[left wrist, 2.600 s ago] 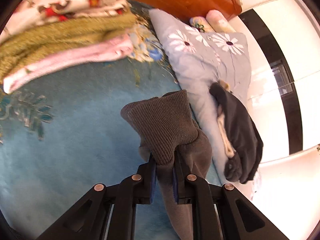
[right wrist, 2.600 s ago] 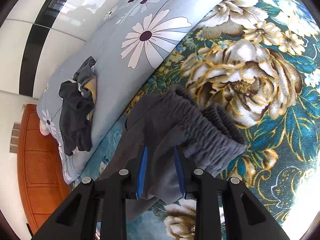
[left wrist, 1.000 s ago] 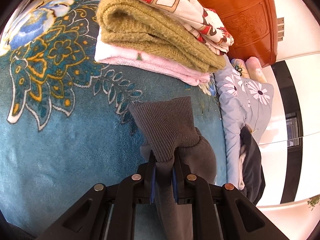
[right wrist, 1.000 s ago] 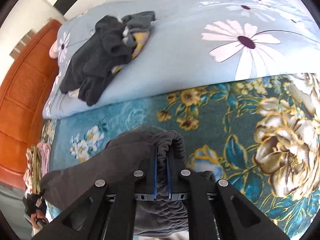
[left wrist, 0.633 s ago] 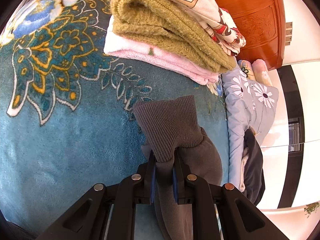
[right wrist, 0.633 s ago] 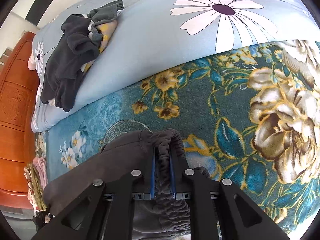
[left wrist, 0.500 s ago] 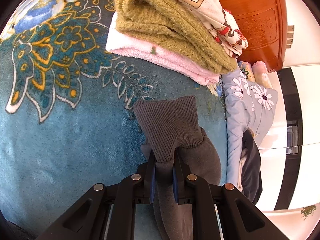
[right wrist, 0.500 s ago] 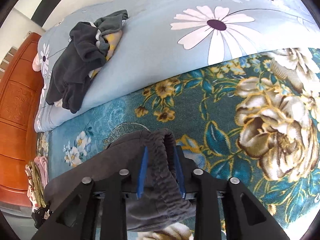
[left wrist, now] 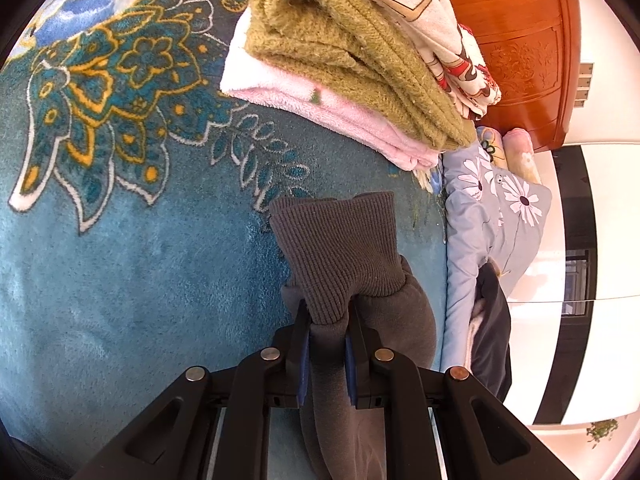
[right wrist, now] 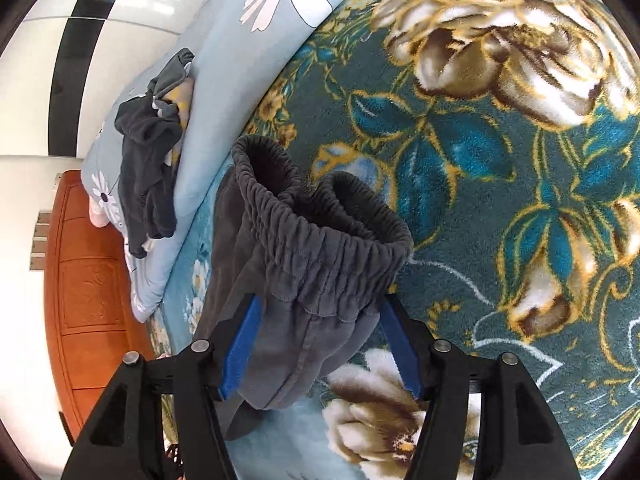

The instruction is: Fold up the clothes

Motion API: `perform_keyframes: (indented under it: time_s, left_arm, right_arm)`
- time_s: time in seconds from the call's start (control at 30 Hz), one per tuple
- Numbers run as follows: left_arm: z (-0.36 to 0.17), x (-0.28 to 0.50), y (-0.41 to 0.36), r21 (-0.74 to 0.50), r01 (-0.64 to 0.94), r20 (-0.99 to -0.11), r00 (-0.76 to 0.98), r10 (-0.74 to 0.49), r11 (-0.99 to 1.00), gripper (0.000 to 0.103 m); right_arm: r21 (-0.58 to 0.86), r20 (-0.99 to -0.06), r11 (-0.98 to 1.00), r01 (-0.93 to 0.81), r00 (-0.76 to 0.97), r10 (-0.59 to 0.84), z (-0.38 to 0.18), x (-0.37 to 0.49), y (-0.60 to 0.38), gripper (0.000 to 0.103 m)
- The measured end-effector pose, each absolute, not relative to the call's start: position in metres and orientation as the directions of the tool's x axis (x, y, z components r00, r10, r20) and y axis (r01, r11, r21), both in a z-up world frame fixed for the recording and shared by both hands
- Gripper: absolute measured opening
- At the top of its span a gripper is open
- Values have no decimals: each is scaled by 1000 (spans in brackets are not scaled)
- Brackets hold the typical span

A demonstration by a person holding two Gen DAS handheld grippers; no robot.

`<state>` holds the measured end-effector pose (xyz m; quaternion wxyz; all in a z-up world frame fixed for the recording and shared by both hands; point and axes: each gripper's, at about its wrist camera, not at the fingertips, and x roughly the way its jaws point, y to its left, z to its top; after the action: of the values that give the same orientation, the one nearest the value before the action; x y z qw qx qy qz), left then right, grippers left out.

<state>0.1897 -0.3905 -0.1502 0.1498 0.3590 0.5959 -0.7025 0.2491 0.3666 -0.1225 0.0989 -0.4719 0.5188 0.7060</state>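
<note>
left gripper (left wrist: 325, 354) clamps grey pants (left wrist: 340, 248) cuff | right gripper (right wrist: 320, 344) spread around waistband

Grey sweatpants (right wrist: 304, 248); teal floral blanket (right wrist: 500, 160); olive towel (left wrist: 352, 52).

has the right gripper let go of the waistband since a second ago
Yes. The right gripper was clamped on the grey trousers' waistband; now its jaws stand wide apart around it, above the floral blanket.

On the blanket (left wrist: 120, 272), the folded stack (left wrist: 360, 80) lies beside the pillow (left wrist: 492, 216); dark clothes (right wrist: 148, 168) lie on that pillow.
</note>
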Motion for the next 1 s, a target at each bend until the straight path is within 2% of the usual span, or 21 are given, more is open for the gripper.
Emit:
perform_keyframes:
  time_s: [0.1, 0.37, 0.4, 0.47, 0.53, 0.6, 0.67, 0.77, 0.9, 1.0]
  left_arm:
    - [-150, 189, -390, -733, 636, -679, -701, 216, -240, 14]
    - [-148, 188, -390, -741, 624, -670, -710, 214, -250, 14]
    - [-147, 188, -389, -746, 615, -664, -716, 214, -255, 14]
    - [-143, 187, -388, -757, 598, -651, -729, 214, -265, 14]
    - [-136, 188, -387, -778, 559, -621, -753, 217, -285, 14]
    - [-127, 188, -385, -800, 514, -587, -779, 222, -310, 14]
    - [-124, 184, -382, -781, 520, -606, -765, 220, -346, 14]
    - [-138, 183, -383, -743, 585, -663, -712, 233, -325, 15]
    - [-153, 186, -386, -713, 644, -701, -669, 247, -277, 15]
    - [-154, 185, -385, -702, 652, -711, -660, 243, -286, 15]
  right_arm:
    - [610, -792, -443, -657, -520, -320, -131, 244, 364, 71]
    - [618, -786, -373, -692, -546, -289, -138, 243, 363, 71]
    - [614, -789, -376, -694, -548, -279, -134, 241, 364, 69]
    - [599, -800, -388, -700, -540, -260, -126, 235, 365, 58]
    - [594, -802, -424, -684, -542, -249, -113, 227, 366, 41]
    - [636, -758, -485, -599, -603, -249, -89, 216, 368, 37]
    - [667, -711, -535, -518, -658, -250, -65, 207, 371, 35]
    - [657, -710, -563, -501, -663, -238, -59, 196, 379, 35]
    - [565, -814, -532, -630, -531, -236, -108, 201, 386, 35]
    - [578, -811, -469, -668, -536, -237, -127, 216, 387, 36]
